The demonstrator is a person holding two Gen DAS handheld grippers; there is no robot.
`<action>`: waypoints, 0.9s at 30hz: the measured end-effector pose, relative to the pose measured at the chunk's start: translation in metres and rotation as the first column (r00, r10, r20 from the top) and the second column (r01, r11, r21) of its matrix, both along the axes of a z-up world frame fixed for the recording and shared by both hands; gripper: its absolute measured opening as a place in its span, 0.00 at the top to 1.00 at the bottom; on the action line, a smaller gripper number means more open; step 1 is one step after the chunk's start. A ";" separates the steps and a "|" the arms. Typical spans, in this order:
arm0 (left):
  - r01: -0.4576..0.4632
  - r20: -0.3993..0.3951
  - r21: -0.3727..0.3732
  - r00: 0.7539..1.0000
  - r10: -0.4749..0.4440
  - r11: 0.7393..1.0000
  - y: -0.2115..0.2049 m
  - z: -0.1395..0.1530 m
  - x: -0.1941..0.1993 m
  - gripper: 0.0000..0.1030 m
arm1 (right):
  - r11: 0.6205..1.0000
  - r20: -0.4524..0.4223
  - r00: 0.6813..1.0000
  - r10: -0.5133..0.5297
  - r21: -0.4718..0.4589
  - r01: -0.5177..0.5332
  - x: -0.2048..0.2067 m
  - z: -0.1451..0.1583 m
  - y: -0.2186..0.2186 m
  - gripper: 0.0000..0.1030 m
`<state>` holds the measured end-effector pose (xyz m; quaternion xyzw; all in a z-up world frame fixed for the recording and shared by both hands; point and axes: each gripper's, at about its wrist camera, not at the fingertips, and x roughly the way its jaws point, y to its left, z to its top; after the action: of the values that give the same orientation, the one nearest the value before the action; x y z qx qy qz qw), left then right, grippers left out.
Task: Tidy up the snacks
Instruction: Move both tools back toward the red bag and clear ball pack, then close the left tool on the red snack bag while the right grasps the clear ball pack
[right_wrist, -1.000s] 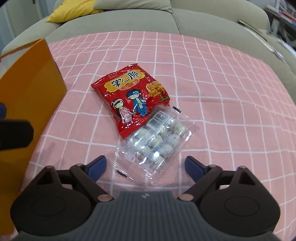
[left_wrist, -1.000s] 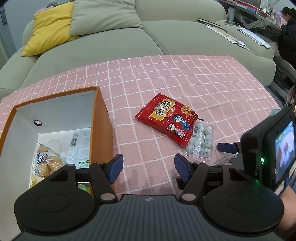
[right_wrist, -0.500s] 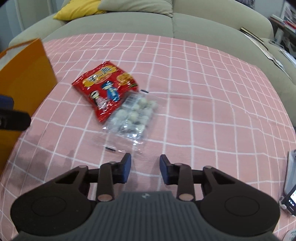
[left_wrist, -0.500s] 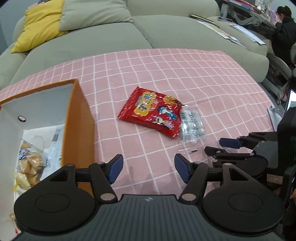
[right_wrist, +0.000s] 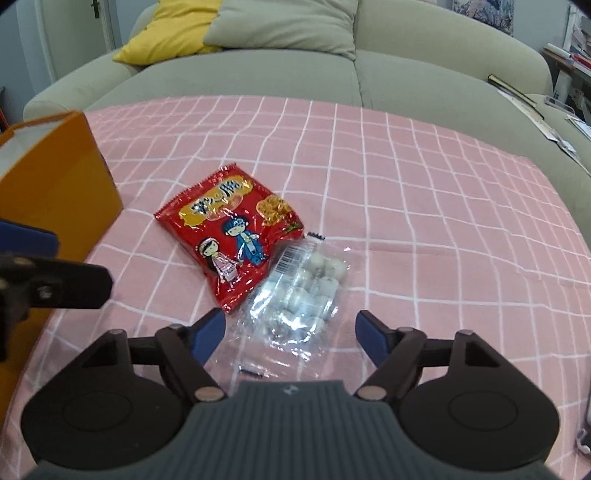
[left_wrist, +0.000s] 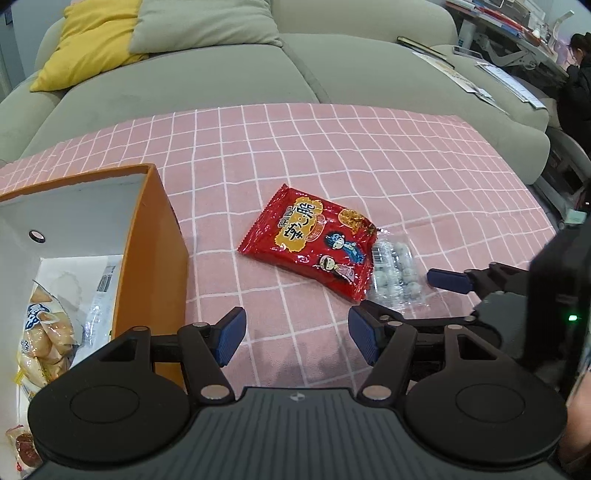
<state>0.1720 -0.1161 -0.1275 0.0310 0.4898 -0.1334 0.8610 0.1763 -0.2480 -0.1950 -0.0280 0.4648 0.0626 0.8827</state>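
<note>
A red snack bag (right_wrist: 231,236) with cartoon figures lies flat on the pink checked cloth (right_wrist: 424,206). A clear packet of pale round sweets (right_wrist: 306,291) lies against its right edge, partly under it. My right gripper (right_wrist: 290,334) hovers just above the near end of the clear packet; its jaws are opening, and the pads do not press on it. In the left wrist view the red bag (left_wrist: 314,243) and clear packet (left_wrist: 397,271) lie ahead, and my left gripper (left_wrist: 295,334) stands open over bare cloth. The orange box (left_wrist: 155,251) at left holds several snack packets.
A grey-green sofa (right_wrist: 332,70) with a yellow cushion (right_wrist: 177,29) stands behind the table. Papers and a book lie on the sofa's right arm (left_wrist: 465,77). A person (left_wrist: 576,74) sits at a desk at the far right.
My right gripper went from wide to nearly shut while drawn back from the clear packet, then widened again and came forward over its near end. The left gripper stayed open.
</note>
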 end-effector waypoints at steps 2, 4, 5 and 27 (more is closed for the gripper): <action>-0.001 -0.008 -0.001 1.000 0.001 1.000 -0.001 -0.002 0.002 0.28 | 1.000 -0.003 1.000 0.015 -0.003 -0.015 0.001 -0.003 0.001 0.38; -0.003 -0.016 -0.006 1.000 0.003 1.000 -0.004 -0.005 0.004 0.27 | 1.000 0.002 1.000 0.020 -0.003 -0.020 0.000 -0.003 -0.002 0.41; -0.004 -0.021 -0.011 1.000 0.004 1.000 -0.005 -0.007 0.005 0.27 | 1.000 0.001 1.000 0.020 0.002 -0.020 0.000 -0.003 -0.004 0.43; -0.111 -0.045 -0.057 0.993 0.109 0.992 -0.063 -0.068 0.039 0.44 | 0.995 0.007 0.995 -0.097 -0.003 0.097 -0.014 -0.002 -0.061 0.44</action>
<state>0.2111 -0.1787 -0.1957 -0.0244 0.5046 -0.1007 0.8571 0.1622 -0.3086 -0.1970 -0.0071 0.4628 0.0189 0.8862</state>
